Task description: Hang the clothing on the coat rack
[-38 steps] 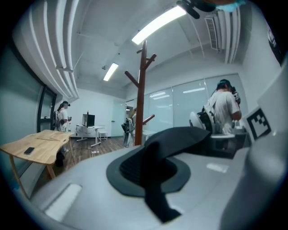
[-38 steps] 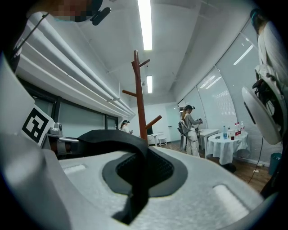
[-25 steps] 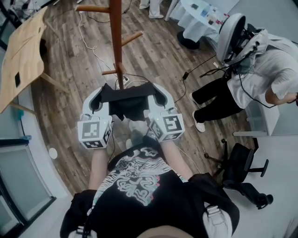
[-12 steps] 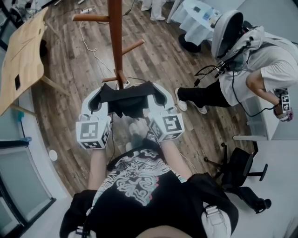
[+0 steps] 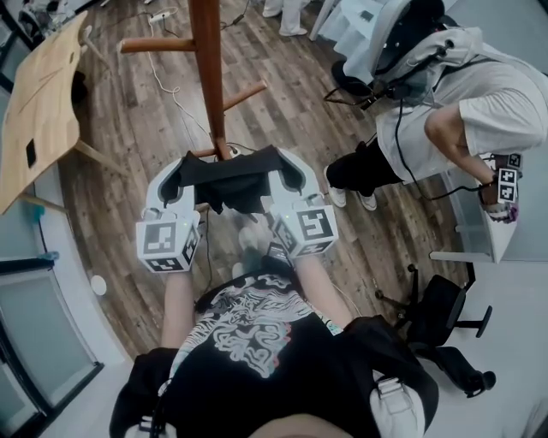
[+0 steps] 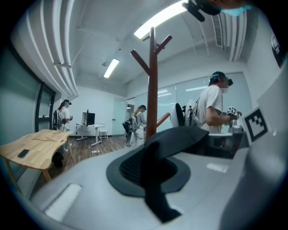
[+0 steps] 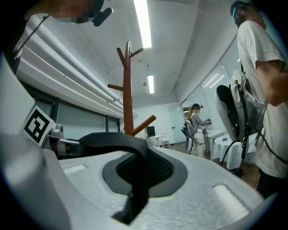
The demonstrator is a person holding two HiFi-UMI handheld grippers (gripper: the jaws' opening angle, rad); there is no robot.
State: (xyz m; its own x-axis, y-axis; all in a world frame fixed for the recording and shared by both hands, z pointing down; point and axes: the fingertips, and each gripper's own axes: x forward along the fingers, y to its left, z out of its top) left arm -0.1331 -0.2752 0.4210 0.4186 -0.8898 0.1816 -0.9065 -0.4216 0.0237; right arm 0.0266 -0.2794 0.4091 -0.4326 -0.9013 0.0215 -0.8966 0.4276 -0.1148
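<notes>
A black piece of clothing [image 5: 229, 181] hangs stretched between my two grippers, just in front of the wooden coat rack [image 5: 208, 77]. My left gripper [image 5: 175, 181] is shut on its left edge and my right gripper [image 5: 288, 175] on its right edge. In the left gripper view the black fabric [image 6: 155, 184] runs pinched between the jaws of the left gripper [image 6: 153, 170], with the rack's pole [image 6: 153, 94] and pegs straight ahead. The right gripper view shows the fabric [image 7: 135, 179] clamped in the right gripper [image 7: 139, 173] and the rack [image 7: 128, 94] rising behind it.
A person in a white shirt [image 5: 454, 103] bends over at the right, close by. A wooden table [image 5: 38, 94] stands at the left, an office chair [image 5: 445, 308] at the lower right and a white-draped table [image 5: 360, 26] at the back. Cables [image 5: 175, 103] lie on the wooden floor.
Both grippers with the stretched clothing have edged slightly toward the rack. The person at the right has leaned further into view.
</notes>
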